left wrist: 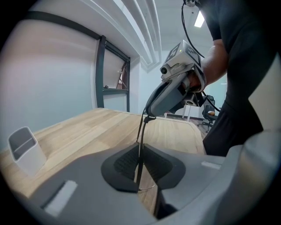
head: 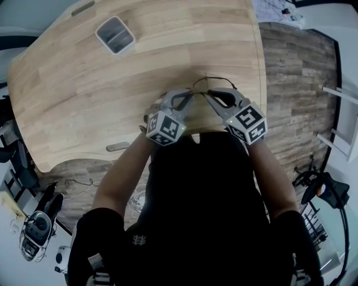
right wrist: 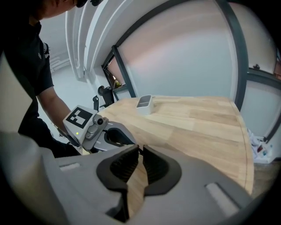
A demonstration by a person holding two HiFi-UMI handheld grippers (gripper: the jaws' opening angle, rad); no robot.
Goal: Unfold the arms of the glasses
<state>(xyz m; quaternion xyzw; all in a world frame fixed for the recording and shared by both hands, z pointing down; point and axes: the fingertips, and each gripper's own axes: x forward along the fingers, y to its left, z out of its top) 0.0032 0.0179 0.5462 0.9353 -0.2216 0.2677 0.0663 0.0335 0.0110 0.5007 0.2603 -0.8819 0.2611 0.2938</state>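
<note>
The thin dark wire-framed glasses (head: 213, 79) are held just above the near edge of the wooden table (head: 112, 84), between both grippers. My left gripper (head: 189, 95) is shut on a thin dark arm (left wrist: 140, 140) of the glasses, which runs up between its pads. In the left gripper view this arm reaches the tip of my right gripper (left wrist: 149, 115), which pinches its upper end. In its own view the right gripper (right wrist: 140, 149) has its tips nearly together on a small dark piece. The left gripper's marker cube (right wrist: 79, 118) shows close behind. Most of the frame is hidden.
A white open container (head: 114, 34) stands at the table's far left (left wrist: 24, 149) (right wrist: 144, 103). Two flat grey pieces (head: 117, 146) (head: 83, 8) lie near the table's edges. The person's body is against the near edge, and wood-plank floor (head: 296, 72) lies to the right.
</note>
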